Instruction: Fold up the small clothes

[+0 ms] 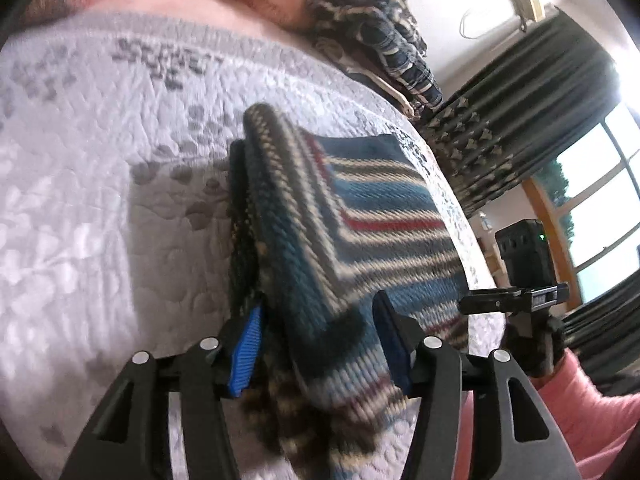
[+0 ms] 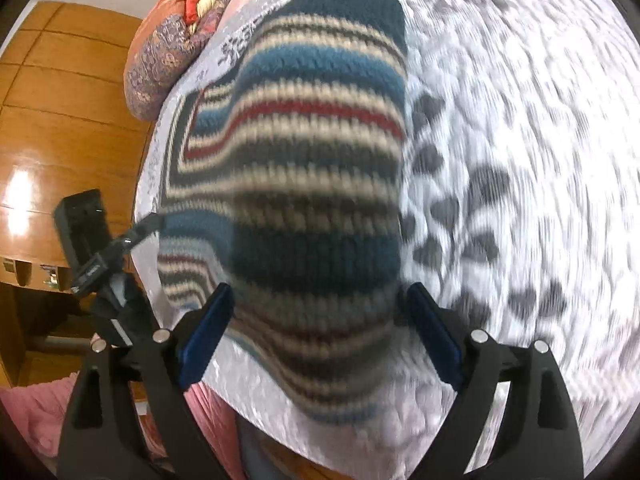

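A striped knit sweater [image 1: 360, 216] in blue, cream, red and dark bands lies on the bed, partly doubled over. In the left wrist view my left gripper [image 1: 318, 346] is narrowed onto a thick raised fold of it; the knit fills the gap between the blue pads [image 1: 245, 354] and hangs below them. In the right wrist view the sweater [image 2: 312, 184] lies blurred between the widely parted fingers of my right gripper [image 2: 322, 320], which is open. Each gripper shows in the other's view: the right gripper [image 1: 516, 298] at the sweater's right side, the left gripper [image 2: 96, 264] at its left edge.
A grey-white quilted bedspread [image 1: 100, 184] covers the bed. A dark patterned pile of clothes [image 1: 372, 28] lies at the far end, and a floral quilt roll [image 2: 176, 32] sits at a corner. Wooden panelling [image 2: 68, 128], dark curtains [image 1: 532, 108] and a pink sleeve [image 1: 588, 396] border the scene.
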Tool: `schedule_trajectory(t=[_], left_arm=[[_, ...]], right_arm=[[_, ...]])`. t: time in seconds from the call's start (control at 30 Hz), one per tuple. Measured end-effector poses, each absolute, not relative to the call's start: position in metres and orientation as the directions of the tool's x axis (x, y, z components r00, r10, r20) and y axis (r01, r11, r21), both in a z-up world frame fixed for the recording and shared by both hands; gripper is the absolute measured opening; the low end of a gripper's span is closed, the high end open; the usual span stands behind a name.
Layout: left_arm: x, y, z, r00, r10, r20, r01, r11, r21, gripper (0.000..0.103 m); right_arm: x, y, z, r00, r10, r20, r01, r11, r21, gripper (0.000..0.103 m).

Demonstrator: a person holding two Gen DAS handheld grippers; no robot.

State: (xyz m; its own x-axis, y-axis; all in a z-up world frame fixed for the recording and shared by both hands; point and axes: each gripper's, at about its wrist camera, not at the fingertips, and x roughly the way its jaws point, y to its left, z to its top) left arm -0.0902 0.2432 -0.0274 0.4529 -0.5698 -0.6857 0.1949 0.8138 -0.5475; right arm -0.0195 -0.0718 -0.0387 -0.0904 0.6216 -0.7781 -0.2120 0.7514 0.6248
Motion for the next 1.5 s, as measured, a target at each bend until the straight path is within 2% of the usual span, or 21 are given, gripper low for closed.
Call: schedule_trajectory(t=[0.1, 0.17, 0.2, 0.27, 0.33, 0.47, 0.57, 0.67, 0.77, 1.0, 1.07, 1.1, 1.13, 1.17, 1.33, 1.4, 1.5], left_arm=[[-0.108, 0.236, -0.014, 0.475, -0.569, -0.671, 0.208, 0.814, -0.542, 0.059], [-0.114, 0.230, -0.011, 0.480, -0.554, -0.680, 0.200, 0.824, -0.531, 0.059], [-0.116, 0.228, -0.010, 0.480, -0.548, -0.685, 0.192, 0.827, -0.528, 0.059], [-0.119, 0.226, -0.011, 0.480, -0.536, -0.694, 0.174, 0.834, -0.524, 0.059], [-0.122, 0.225, -0.011, 0.485, -0.517, -0.705, 0.161, 0.845, -0.510, 0.059], [-0.128, 0.228, -0.017, 0.496, -0.442, -0.747, 0.124, 0.888, -0.443, 0.059], [-0.128, 0.230, -0.032, 0.472, -0.419, -0.776, 0.101, 0.900, -0.425, 0.059], [-0.128, 0.233, -0.045, 0.446, -0.441, -0.778, 0.077, 0.886, -0.458, 0.059], [-0.130, 0.232, -0.051, 0.444, -0.413, -0.795, 0.080, 0.902, -0.423, 0.060], [-0.130, 0.236, -0.068, 0.426, -0.413, -0.805, 0.056, 0.900, -0.432, 0.063], [-0.132, 0.237, -0.070, 0.422, -0.412, -0.808, 0.045, 0.899, -0.435, 0.067], [-0.132, 0.239, -0.071, 0.416, -0.417, -0.808, 0.030, 0.895, -0.446, 0.068], [-0.130, 0.240, -0.071, 0.413, -0.419, -0.809, 0.022, 0.892, -0.451, 0.070], [-0.130, 0.241, -0.068, 0.410, -0.416, -0.812, 0.011, 0.892, -0.451, 0.072], [-0.135, 0.232, -0.051, 0.422, -0.349, -0.837, 0.004, 0.923, -0.384, 0.079], [-0.137, 0.228, -0.044, 0.427, -0.321, -0.845, 0.005, 0.936, -0.353, 0.080], [-0.143, 0.223, -0.037, 0.432, -0.302, -0.850, 0.000, 0.942, -0.334, 0.081]], right_arm=[[-0.044, -0.090, -0.046, -0.114, 0.606, -0.787, -0.202, 0.762, 0.615, 0.085], [-0.052, -0.092, -0.051, -0.132, 0.610, -0.781, -0.190, 0.758, 0.624, 0.073], [-0.057, -0.093, -0.054, -0.146, 0.629, -0.763, -0.172, 0.744, 0.646, 0.059], [-0.061, -0.095, -0.051, -0.144, 0.639, -0.756, -0.165, 0.737, 0.655, 0.049], [-0.065, -0.096, -0.041, -0.140, 0.655, -0.742, -0.175, 0.721, 0.670, 0.034], [-0.069, -0.105, -0.022, -0.119, 0.705, -0.699, -0.173, 0.679, 0.714, 0.030], [-0.073, -0.109, -0.026, -0.122, 0.687, -0.716, -0.169, 0.696, 0.697, 0.029], [-0.074, -0.108, -0.037, -0.127, 0.676, -0.726, -0.143, 0.712, 0.688, 0.029], [-0.076, -0.109, -0.043, -0.120, 0.666, -0.737, -0.140, 0.723, 0.676, 0.029], [-0.076, -0.095, -0.057, -0.105, 0.625, -0.774, -0.134, 0.762, 0.633, 0.036], [-0.078, -0.095, -0.057, -0.096, 0.628, -0.773, -0.126, 0.762, 0.635, 0.037], [-0.079, -0.096, -0.057, -0.090, 0.624, -0.776, -0.125, 0.766, 0.631, 0.041], [-0.080, -0.099, -0.056, -0.082, 0.616, -0.783, -0.126, 0.773, 0.622, 0.050], [-0.082, -0.101, -0.054, -0.070, 0.605, -0.793, -0.129, 0.783, 0.609, 0.053], [-0.092, -0.098, -0.034, 0.024, 0.501, -0.865, -0.180, 0.853, 0.489, 0.086], [-0.095, -0.095, -0.026, 0.059, 0.446, -0.893, -0.205, 0.881, 0.426, 0.090], [-0.098, -0.090, -0.019, 0.088, 0.405, -0.910, -0.213, 0.900, 0.380, 0.091]])
